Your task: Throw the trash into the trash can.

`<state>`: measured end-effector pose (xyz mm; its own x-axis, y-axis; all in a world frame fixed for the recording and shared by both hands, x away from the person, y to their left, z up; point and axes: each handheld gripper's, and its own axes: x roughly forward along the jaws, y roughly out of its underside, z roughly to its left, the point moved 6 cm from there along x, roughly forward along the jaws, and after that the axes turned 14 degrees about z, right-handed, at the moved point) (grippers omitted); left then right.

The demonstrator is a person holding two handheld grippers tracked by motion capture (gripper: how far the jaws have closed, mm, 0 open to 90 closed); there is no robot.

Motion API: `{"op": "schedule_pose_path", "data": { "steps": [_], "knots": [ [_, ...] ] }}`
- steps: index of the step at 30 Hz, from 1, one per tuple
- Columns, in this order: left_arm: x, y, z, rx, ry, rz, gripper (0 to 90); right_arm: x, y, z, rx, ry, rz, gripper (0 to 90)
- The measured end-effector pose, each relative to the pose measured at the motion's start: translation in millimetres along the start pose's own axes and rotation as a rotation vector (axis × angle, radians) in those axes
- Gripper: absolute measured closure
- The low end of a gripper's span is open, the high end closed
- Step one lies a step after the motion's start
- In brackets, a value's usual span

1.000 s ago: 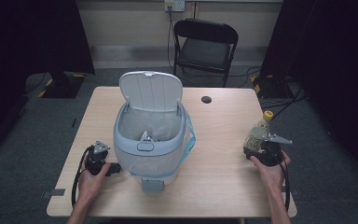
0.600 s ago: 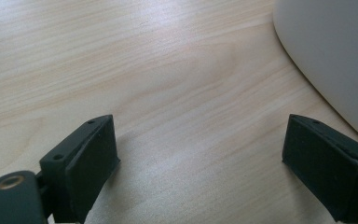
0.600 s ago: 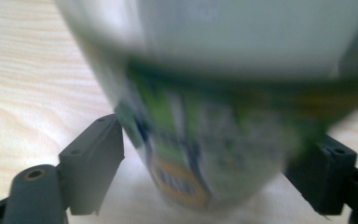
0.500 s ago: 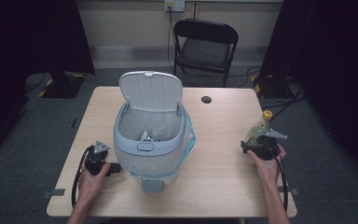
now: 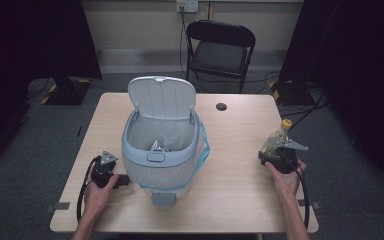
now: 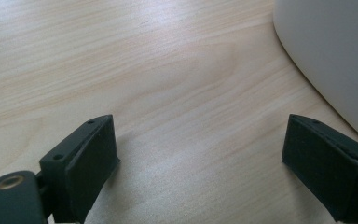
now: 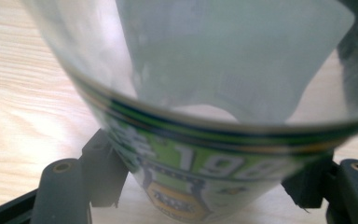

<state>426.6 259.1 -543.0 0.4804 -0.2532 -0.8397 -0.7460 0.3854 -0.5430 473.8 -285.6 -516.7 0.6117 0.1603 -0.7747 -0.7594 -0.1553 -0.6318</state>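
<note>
Closing right gripper [image 7: 200, 186] jaws around bottle [image 7: 205, 140], touching

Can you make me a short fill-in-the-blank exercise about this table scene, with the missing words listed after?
1. The white bin stands with its lid ____.
2. The clear bottle between the right tool's jaws has a ____ cap.
3. The left tool's jaws hold ____.
4. Behind the table stands a black folding ____.

Missing words: open; yellow; nothing; chair
</note>
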Motion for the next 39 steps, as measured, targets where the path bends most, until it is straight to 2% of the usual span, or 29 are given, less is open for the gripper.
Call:
{"op": "schedule_pose_path", "data": {
  "steps": [2, 5, 7, 11, 14, 22, 25, 27, 32, 35, 39],
  "knots": [
    [0.0, 0.0, 0.1, 0.000, 0.000, 0.001, 9.5, -1.5, 1.5, 4.4, 0.006, -0.023, -0.002, 27.8],
    [0.0, 0.0, 0.0, 0.000, 0.000, 0.000, 9.4, -2.1, 2.8, 11.9, -0.014, -0.028, 0.001, 27.8],
    [0.0, 0.0, 0.0, 0.001, 0.000, 0.001, 9.4, -3.2, 4.7, 18.0, -0.034, -0.040, 0.000, 27.8],
    [0.0, 0.0, 0.0, 0.001, 0.000, 0.001, 9.4, -8.8, 12.8, 30.9, -0.112, -0.039, 0.015, 27.8],
    [0.0, 0.0, 0.0, 0.001, 0.000, 0.001, 9.4, -12.0, 15.7, 38.2, -0.141, -0.055, 0.029, 27.7],
    [0.0, 0.0, 0.0, 0.001, 0.000, 0.001, 9.4, -8.9, 12.2, 38.8, -0.140, -0.083, 0.009, 25.8],
    [0.0, 0.0, 0.0, 0.001, -0.001, 0.001, 9.4, -10.0, 11.2, 39.8, -0.145, -0.074, 0.007, 24.3],
    [0.0, 0.0, 0.0, 0.001, 0.000, 0.001, 9.4, -10.6, 11.0, 40.8, -0.155, -0.044, 0.012, 27.4],
    [0.0, 0.0, 0.0, 0.001, 0.000, 0.001, 9.4, -11.0, 8.8, 42.8, -0.153, -0.035, 0.040, 27.8],
    [0.1, -0.1, 0.0, 0.001, 0.001, 0.001, 9.4, -10.1, 8.7, 47.3, -0.151, -0.062, 0.034, 27.9],
    [0.1, -0.1, 0.0, 0.000, 0.000, 0.000, 9.4, -13.1, 5.3, 55.4, -0.159, -0.069, -0.003, 27.9]
  ]
}}
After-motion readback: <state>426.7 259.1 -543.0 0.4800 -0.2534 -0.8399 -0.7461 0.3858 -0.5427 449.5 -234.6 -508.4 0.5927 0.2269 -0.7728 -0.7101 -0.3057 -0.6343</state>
